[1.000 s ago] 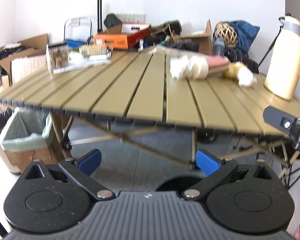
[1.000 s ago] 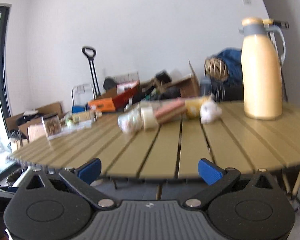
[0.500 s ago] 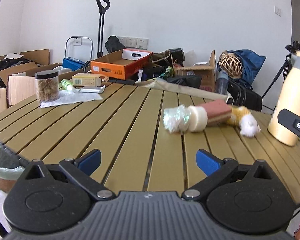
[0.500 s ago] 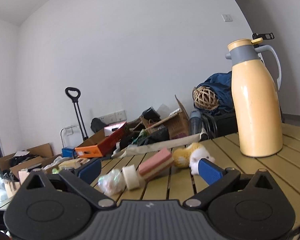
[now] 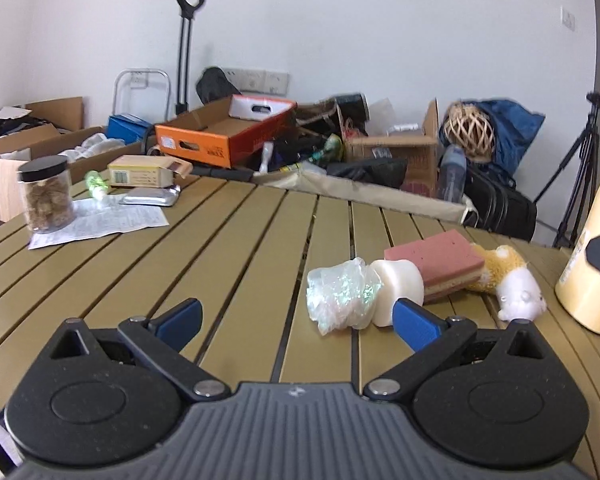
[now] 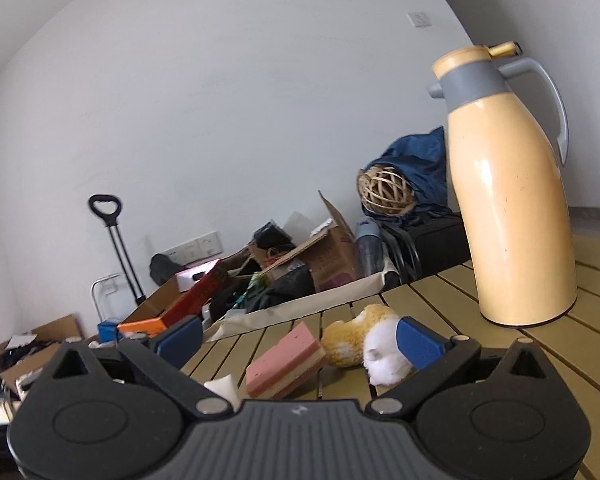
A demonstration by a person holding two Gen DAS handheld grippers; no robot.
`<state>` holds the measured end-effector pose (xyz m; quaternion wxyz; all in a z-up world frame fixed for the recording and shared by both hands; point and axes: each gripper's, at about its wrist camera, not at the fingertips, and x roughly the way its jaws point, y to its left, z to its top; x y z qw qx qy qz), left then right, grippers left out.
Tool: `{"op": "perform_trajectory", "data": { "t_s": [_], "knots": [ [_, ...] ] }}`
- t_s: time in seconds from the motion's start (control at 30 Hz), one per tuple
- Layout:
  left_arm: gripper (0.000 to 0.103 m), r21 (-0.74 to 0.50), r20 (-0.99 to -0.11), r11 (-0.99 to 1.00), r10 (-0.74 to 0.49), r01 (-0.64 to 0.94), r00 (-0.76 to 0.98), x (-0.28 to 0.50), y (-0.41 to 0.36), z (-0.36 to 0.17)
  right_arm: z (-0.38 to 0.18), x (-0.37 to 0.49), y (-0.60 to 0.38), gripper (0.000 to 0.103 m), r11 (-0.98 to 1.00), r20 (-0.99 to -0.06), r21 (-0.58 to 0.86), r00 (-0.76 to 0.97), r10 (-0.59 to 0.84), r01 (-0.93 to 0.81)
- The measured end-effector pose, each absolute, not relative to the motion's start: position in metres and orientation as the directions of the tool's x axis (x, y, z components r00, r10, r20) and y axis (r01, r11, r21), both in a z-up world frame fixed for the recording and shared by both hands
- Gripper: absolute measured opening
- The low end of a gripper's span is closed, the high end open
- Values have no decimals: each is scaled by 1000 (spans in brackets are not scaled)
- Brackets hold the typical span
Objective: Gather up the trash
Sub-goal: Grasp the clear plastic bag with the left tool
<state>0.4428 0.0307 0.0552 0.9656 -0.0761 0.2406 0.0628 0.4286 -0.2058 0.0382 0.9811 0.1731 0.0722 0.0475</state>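
On the slatted table (image 5: 228, 248) lies a crumpled clear plastic wrapper (image 5: 340, 294) against a white tape roll (image 5: 398, 286), a pink sponge (image 5: 436, 258) and a yellow-white plush toy (image 5: 508, 280). My left gripper (image 5: 296, 316) is open just above the table, the wrapper close to its right fingertip. My right gripper (image 6: 298, 338) is open too, low over the table, with the sponge (image 6: 284, 362) and plush toy (image 6: 364, 340) seen between its fingers. A printed paper sheet (image 5: 100, 222), a silver packet (image 5: 150, 197) and a small carton (image 5: 144, 172) lie far left.
A tall yellow thermos jug (image 6: 508, 200) stands at the table's right. A clear jar (image 5: 46, 196) with a black lid stands far left. Behind the table the floor holds cardboard boxes, an orange box (image 5: 228, 136), a hand trolley (image 5: 186, 40) and bags.
Both grippers rose from below the table's edge and moved forward over the tabletop toward the wrapper, sponge and plush toy. Both stayed open.
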Motion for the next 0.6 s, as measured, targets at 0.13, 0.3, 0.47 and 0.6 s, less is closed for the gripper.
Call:
{"op": "perform_trajectory", "data": {
  "t_s": [0.13, 0.3, 0.47, 0.6],
  "knots": [
    [103, -106, -503, 980, 96, -171, 859, 469, 29, 49, 36, 442, -210, 103, 916, -116, 398, 988, 105, -50],
    [103, -73, -522, 979, 127, -193, 844, 492, 23, 38, 36, 459, -208, 103, 920, -123, 393, 990, 62, -9],
    [103, -37, -544, 982, 137, -187, 827, 511, 18, 30, 37, 474, -208, 103, 929, -142, 369, 989, 40, 15],
    [103, -29, -554, 984, 132, -178, 822, 521, 16, 25, 34, 486, -208, 103, 933, -190, 360, 981, 47, 25]
  ]
}}
